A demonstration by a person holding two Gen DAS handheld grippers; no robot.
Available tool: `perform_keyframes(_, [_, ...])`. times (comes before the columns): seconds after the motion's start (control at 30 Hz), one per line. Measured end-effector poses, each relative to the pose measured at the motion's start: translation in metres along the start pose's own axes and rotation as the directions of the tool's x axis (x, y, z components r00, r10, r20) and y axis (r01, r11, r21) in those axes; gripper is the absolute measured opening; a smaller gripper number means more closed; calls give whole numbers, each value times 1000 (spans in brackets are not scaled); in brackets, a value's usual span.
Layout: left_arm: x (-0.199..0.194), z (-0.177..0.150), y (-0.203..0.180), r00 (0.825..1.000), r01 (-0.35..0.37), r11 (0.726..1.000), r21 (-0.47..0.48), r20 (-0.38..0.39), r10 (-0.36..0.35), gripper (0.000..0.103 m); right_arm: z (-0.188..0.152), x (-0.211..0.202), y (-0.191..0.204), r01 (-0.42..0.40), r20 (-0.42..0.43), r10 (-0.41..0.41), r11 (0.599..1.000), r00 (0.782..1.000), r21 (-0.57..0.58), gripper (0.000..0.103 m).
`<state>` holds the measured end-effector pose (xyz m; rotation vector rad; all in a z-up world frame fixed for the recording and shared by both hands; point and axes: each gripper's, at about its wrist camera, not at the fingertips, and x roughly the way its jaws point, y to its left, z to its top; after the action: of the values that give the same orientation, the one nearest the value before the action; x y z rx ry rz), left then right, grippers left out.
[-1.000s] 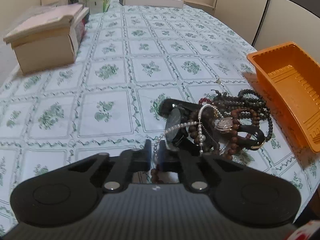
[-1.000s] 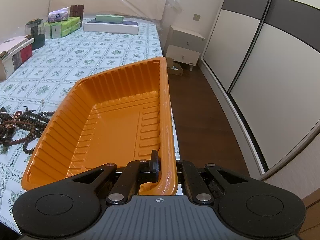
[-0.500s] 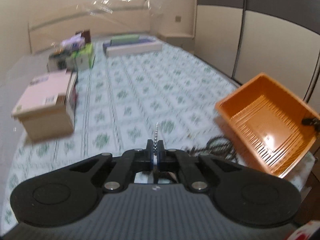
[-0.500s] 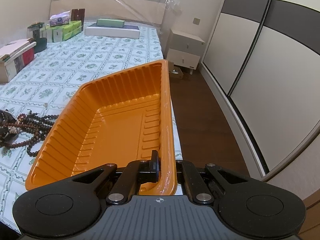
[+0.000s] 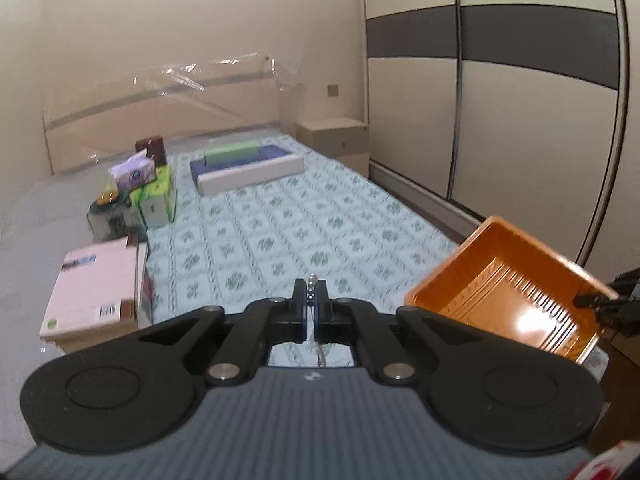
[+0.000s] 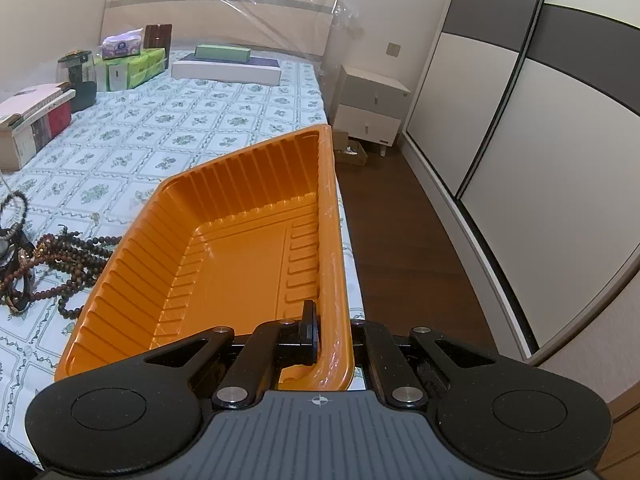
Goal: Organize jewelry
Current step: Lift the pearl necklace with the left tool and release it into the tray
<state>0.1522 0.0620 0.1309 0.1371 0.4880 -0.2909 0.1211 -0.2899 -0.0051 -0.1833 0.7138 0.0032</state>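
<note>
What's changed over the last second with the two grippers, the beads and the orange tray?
The left gripper, shut on the pearl strand, lifted it up off the jewelry pile and now looks across the bed. The right gripper stays clamped on the orange tray rim; the tray stays empty.

Far ahead of the claw a flat white box (image 6: 226, 71) lay on the green-patterned bed cover (image 6: 168, 128); left, green tissue packs (image 6: 134, 66) stood.
</note>
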Motion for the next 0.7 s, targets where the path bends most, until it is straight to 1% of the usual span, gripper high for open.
perform_keyframes(0.17, [-1, 19, -15, 999, 31, 999, 42, 16, -31, 2, 1, -1, -2, -5, 6, 5, 1000, 1000, 3, 4])
perform_keyframes(0.37, [7, 30, -50, 993, 115, 990, 80, 12, -116, 2, 4, -1, -2, -11, 11, 11, 1000, 1000, 1, 4])
perform_keyframes(0.53, [23, 38, -90, 977, 213, 971, 105, -1, -214, 2, 4, -1, -4, -20, 9, 20, 1000, 1000, -1, 4])
perform_keyframes(0.7, [47, 36, -130, 952, 306, 944, 121, -48, -302, 2, 3, 0, -7, -27, 4, 27, 1000, 1000, -1, 4])
